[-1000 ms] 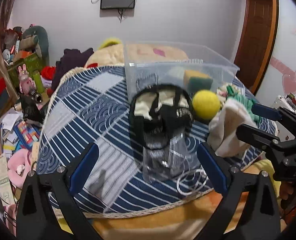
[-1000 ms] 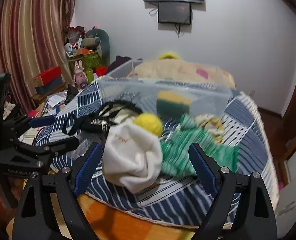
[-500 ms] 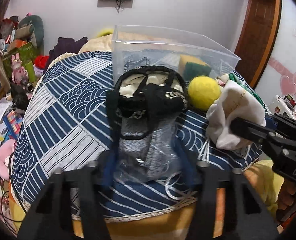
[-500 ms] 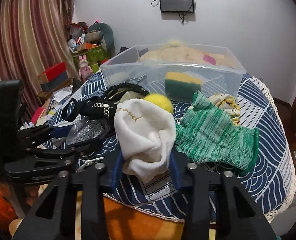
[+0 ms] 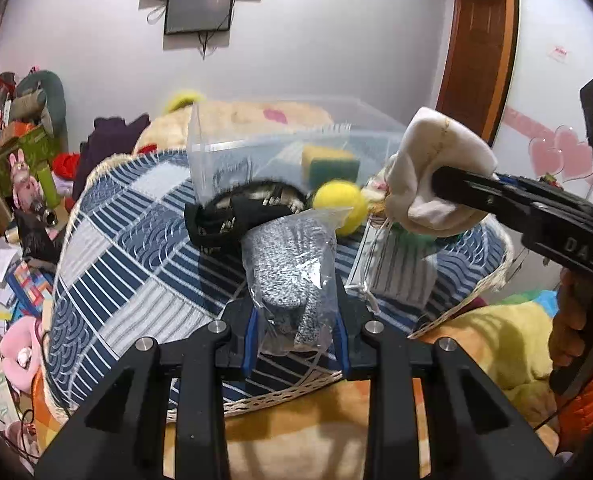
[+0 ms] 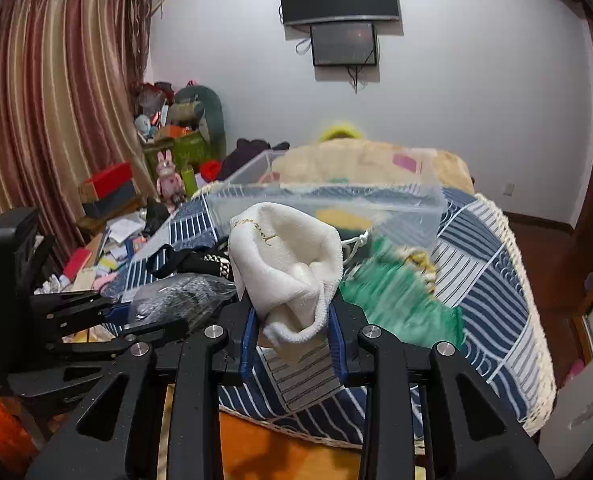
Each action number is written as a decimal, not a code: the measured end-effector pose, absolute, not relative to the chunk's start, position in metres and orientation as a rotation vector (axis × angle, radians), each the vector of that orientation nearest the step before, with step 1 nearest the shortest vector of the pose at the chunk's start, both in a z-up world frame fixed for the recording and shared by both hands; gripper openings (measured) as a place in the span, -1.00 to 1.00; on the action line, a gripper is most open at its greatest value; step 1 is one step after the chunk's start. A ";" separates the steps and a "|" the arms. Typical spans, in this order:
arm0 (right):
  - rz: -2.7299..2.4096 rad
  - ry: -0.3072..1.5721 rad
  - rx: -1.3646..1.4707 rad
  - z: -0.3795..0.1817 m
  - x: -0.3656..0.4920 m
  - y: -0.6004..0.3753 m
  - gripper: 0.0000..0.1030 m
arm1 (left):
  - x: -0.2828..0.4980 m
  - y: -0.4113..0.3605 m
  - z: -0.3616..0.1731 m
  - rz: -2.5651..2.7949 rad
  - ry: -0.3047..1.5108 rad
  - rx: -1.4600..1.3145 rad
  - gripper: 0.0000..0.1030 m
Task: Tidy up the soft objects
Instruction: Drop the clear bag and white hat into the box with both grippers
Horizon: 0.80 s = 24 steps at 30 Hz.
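My left gripper [image 5: 295, 334] is shut on a clear bag of grey speckled gloves [image 5: 292, 268] and holds it above the blue patterned mat [image 5: 136, 240]. My right gripper [image 6: 290, 334] is shut on a white cloth pouch [image 6: 286, 264], lifted off the mat; the pouch also shows in the left wrist view [image 5: 436, 176]. A clear plastic bin [image 5: 280, 148] stands behind with a yellow-green sponge [image 5: 328, 160] inside. A yellow ball [image 5: 340, 206], a black strappy item [image 5: 232, 216] and a green knitted cloth [image 6: 396, 300] lie on the mat.
A striped cloth [image 5: 400, 272] lies on the mat's right side. A cream cushion [image 6: 360, 164] sits behind the bin. Toys, boxes and papers [image 6: 108, 216] clutter the floor at left. A wooden door [image 5: 476, 52] is at right.
Both grippers have closed and lifted: the left took hold of the glove bag, the right took hold of the white pouch. Both items have risen off the mat.
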State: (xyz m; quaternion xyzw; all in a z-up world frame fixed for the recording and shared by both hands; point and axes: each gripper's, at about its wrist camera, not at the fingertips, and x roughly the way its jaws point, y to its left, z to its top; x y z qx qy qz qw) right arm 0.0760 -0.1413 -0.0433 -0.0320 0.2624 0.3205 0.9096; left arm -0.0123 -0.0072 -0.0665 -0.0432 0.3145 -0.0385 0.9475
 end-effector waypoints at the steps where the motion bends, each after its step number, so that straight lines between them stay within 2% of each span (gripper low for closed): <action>1: 0.657 0.531 -0.063 -0.040 0.075 -0.143 -0.47 | -0.014 -0.007 -0.061 -0.079 0.625 -0.091 -0.41; 12: 0.621 0.422 -0.024 -0.003 0.074 -0.154 -0.47 | -0.014 0.009 -0.005 -0.038 0.462 -0.115 -0.41; 24: 0.519 0.321 -0.002 0.031 0.110 -0.162 -0.47 | 0.028 0.038 0.021 0.058 0.407 -0.140 -0.41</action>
